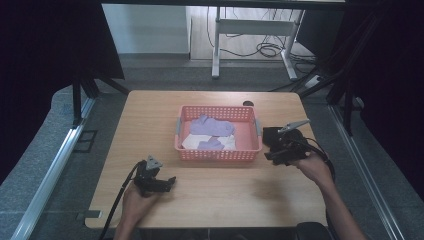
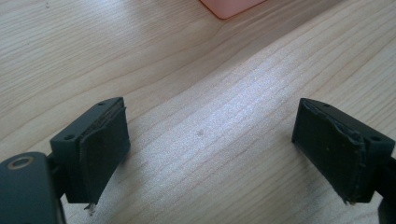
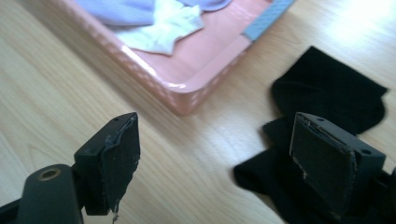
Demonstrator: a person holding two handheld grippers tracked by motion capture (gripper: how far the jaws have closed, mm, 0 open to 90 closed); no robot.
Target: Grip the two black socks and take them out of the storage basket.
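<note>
Black cloth lies on the table beside the basket; right gripper hovers wide open, empty. Left gripper gapes empty.

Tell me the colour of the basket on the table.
Pink basket, clearest in the high view.

- 1 pink basket, mid table, nearer the far edge.
- 2 lilac socks in it: 1 big at the basket's far side, 1 smaller by its near wall.
- 1 white cloth under the lilac ones, near-left part of the basket.
- 1 black cloth item on the table, just off the basket's right end; whether 1 piece or 2 can't be told.
- 2 grippers: left gripper near the table's near-left corner, right gripper by the basket's right end.
</note>
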